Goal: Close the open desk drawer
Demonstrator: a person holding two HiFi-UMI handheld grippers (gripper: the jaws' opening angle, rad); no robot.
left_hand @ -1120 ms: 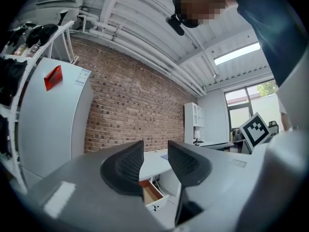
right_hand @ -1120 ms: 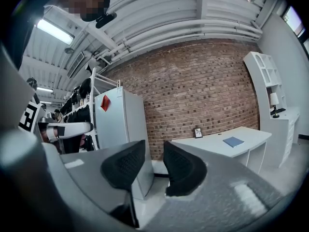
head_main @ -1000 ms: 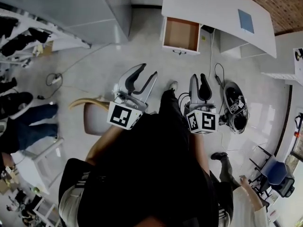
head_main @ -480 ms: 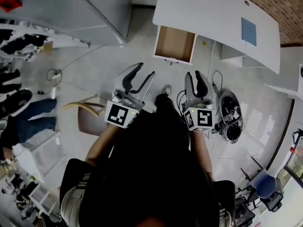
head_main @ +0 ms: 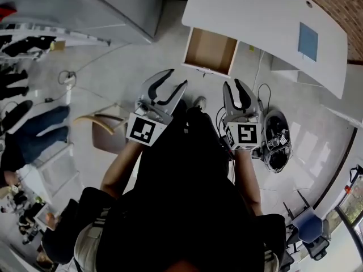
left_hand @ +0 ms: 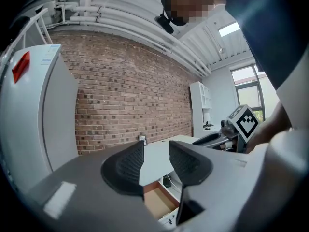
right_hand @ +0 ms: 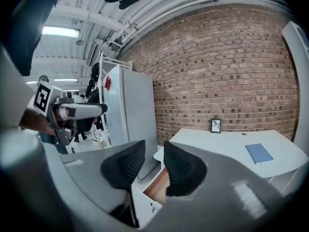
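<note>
Drawer (head_main: 211, 51) hangs open at counter (head_main: 261, 21) front, nearer me now than a second ago. My left tongs (head_main: 177, 78) have just widened, empty; right tongs (head_main: 232, 84) parted, empty. Approach only, no contact.

Desk drawer (head_main: 210, 51) pulled open; empty brown inside.

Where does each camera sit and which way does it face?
Head view: on the person's head, looking down at drawer, both arms, left gripper and right gripper.
Left gripper view: on that gripper, along its empty jaws, just opened wider, toward desk; right gripper at right.
Right gripper view: likewise, along its open empty jaws, toward the desk; left gripper at left.
All share the open drawer.
</note>
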